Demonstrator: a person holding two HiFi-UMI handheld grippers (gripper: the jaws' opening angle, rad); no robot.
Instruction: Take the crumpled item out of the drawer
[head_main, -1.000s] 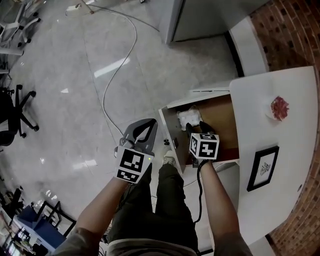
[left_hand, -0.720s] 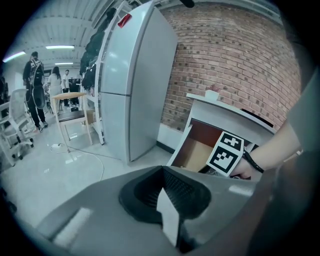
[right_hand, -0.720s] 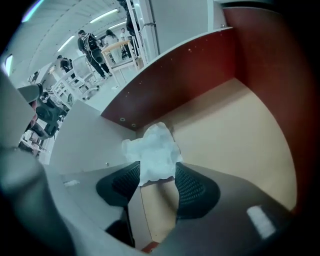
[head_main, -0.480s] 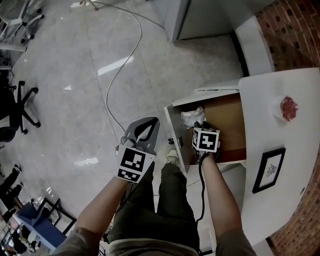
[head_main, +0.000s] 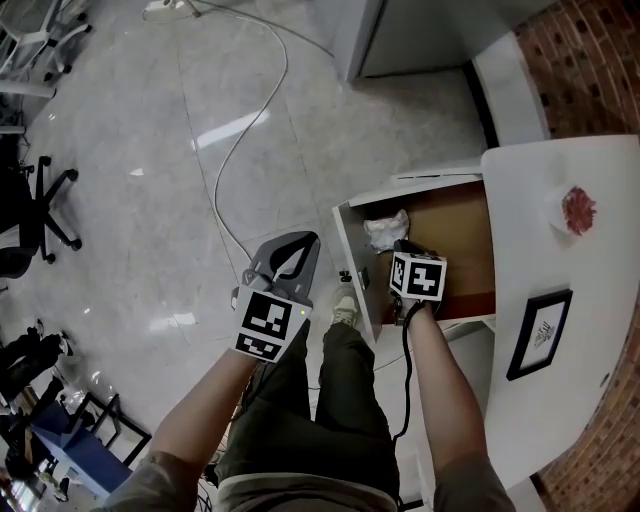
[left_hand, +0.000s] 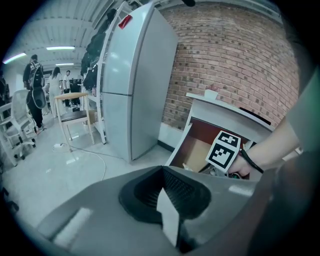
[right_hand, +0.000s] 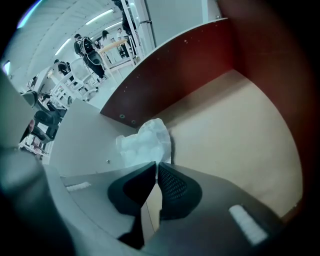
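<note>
- Left gripper: held out over the floor at the person's left, outside the drawer. Its own view shows the jaws closed on each other with nothing between them. Idle.
- Right gripper: down inside the open drawer. The jaws are drawn in to a thin slit with no paper visible between the pads. The tips sit right at the near edge of the target, and I cannot tell whether they touch it.
- Crumpled item: a white wad in the drawer's far-left corner, against the front panel. In the right gripper view it sits at 12 o'clock, leaning towards 11, just beyond the tips.
- Key relation, head view: the wad lies at about 11 o'clock from the right gripper's marker cube. Its long axis seems to run roughly 8 to 2, crosswise to the jaws. The right gripper is by far the nearer; the left is well apart, with the wad at its 2 o'clock.
- Judgement: the jaws are too narrow to take the wad and would need to spread before closing on it.
- Against one second ago: the right gripper has crept slightly closer to the wad. The left gripper has kept its place and the wad has not left its corner.
- Farther off: white tabletop at 3 o'clock from the drawer.
</note>
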